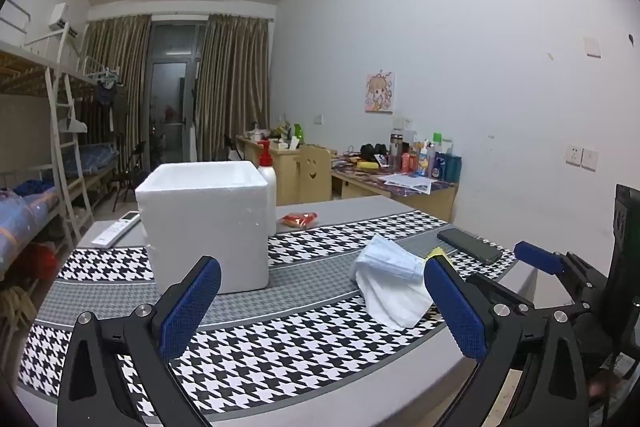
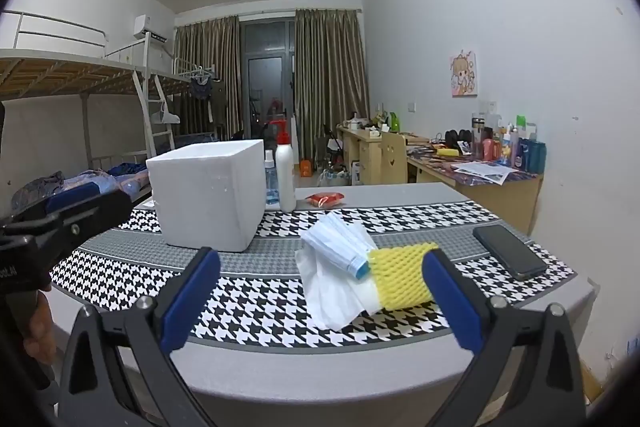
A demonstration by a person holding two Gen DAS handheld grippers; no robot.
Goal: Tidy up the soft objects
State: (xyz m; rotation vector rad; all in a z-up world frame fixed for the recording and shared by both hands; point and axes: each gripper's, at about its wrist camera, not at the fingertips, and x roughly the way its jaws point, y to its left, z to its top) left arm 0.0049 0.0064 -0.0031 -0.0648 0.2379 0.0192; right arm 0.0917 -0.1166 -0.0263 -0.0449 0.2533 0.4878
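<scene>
Both grippers, left gripper [image 1: 320, 299] and right gripper [image 2: 320, 291], gape wide and empty over the near table edge, eyeing the featherlight, floppy face masks [image 2: 340, 235] and squashy yellow foam net [image 2: 400, 275] beside the foam box [image 2: 206, 195], best pinched mid-body

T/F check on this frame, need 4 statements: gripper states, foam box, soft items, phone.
1. Both the left gripper and the right gripper are open and hold nothing. True.
2. The yellow foam net lies inside the white foam box. False: it lies on the table runner, beside the face masks.
3. The phone lies flat on the runner. True.
4. The white bottle lies on its side. False: it stands upright behind the box.
</scene>
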